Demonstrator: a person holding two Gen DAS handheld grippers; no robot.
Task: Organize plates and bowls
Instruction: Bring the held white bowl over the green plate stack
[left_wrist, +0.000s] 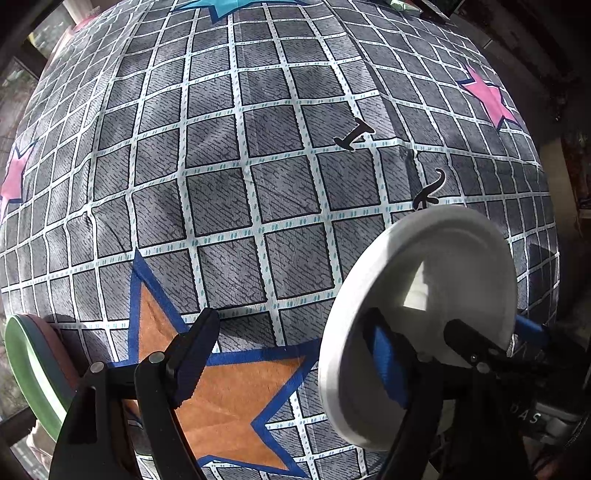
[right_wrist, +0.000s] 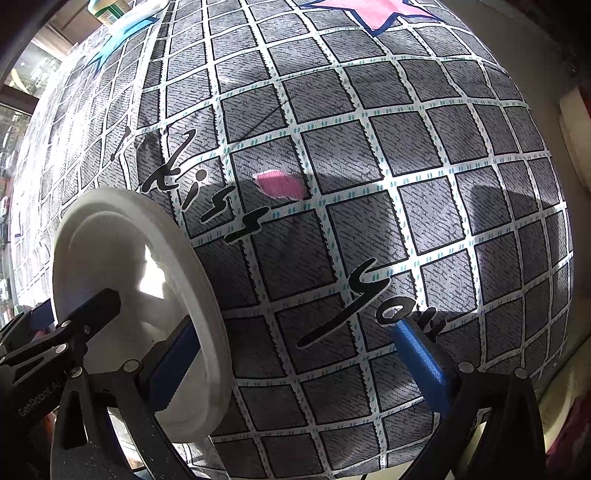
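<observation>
A white plate (left_wrist: 436, 295) stands on edge above the checked cloth. In the left wrist view it is at the lower right, between my left gripper's right finger (left_wrist: 388, 365) and a finger of the other gripper (left_wrist: 469, 347). My left gripper (left_wrist: 291, 354) is wide open, its left finger (left_wrist: 192, 354) over the orange star. In the right wrist view the plate (right_wrist: 147, 280) is at the lower left, against my right gripper's left finger (right_wrist: 173, 365). My right gripper (right_wrist: 295, 354) is wide open.
A green plate over a brown one (left_wrist: 33, 369) lies at the left edge in the left wrist view. The cloth-covered table (left_wrist: 258, 166) spreads ahead, with its edge at the right in both views. Small items (right_wrist: 107, 11) sit at the far end.
</observation>
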